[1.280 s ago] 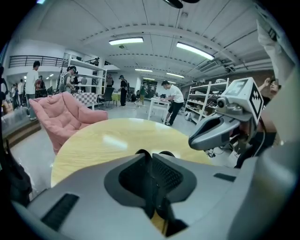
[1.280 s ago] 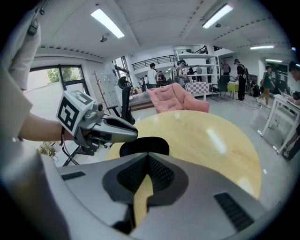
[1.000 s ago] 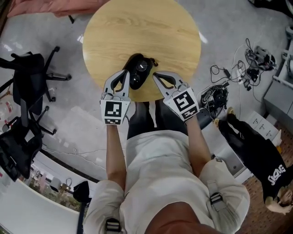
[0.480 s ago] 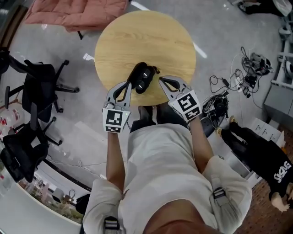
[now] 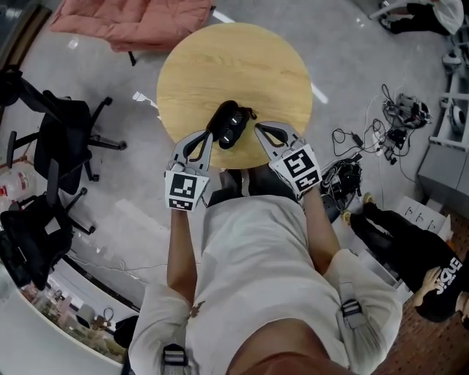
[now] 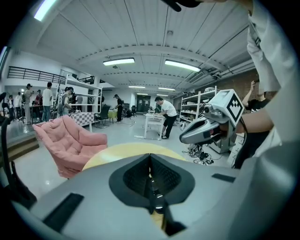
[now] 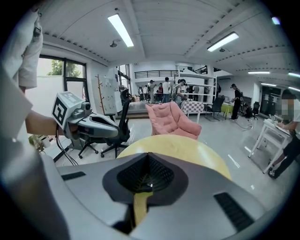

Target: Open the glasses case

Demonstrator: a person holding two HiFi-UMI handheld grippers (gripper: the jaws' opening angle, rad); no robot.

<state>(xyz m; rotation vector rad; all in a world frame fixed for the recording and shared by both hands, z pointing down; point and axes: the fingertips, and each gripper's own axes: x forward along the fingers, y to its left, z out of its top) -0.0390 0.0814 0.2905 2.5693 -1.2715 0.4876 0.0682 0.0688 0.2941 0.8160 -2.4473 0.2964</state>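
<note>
In the head view a black glasses case [image 5: 229, 123] lies near the near edge of the round wooden table [image 5: 234, 66]. I cannot tell whether its lid is up. My left gripper [image 5: 210, 137] hangs just left of the case, shut and holding nothing. On the other side my right gripper [image 5: 257, 127] is likewise shut and empty. Neither touches the case. In the left gripper view the closed jaws [image 6: 150, 161] hide the case, and the right gripper [image 6: 206, 127] shows beyond. The right gripper view shows its shut jaws [image 7: 147, 161] over the table top [image 7: 187, 149].
A pink cushioned seat [image 5: 132, 18] lies on the floor beyond the table. Black office chairs [image 5: 62, 143] stand to the left. Cables and gear [image 5: 344, 165] lie on the floor to the right. People stand at shelves and tables far off in both gripper views.
Both grippers have lifted and drawn back a little from the case's sides toward the person. They stay shut, and the case has not moved on the table.
</note>
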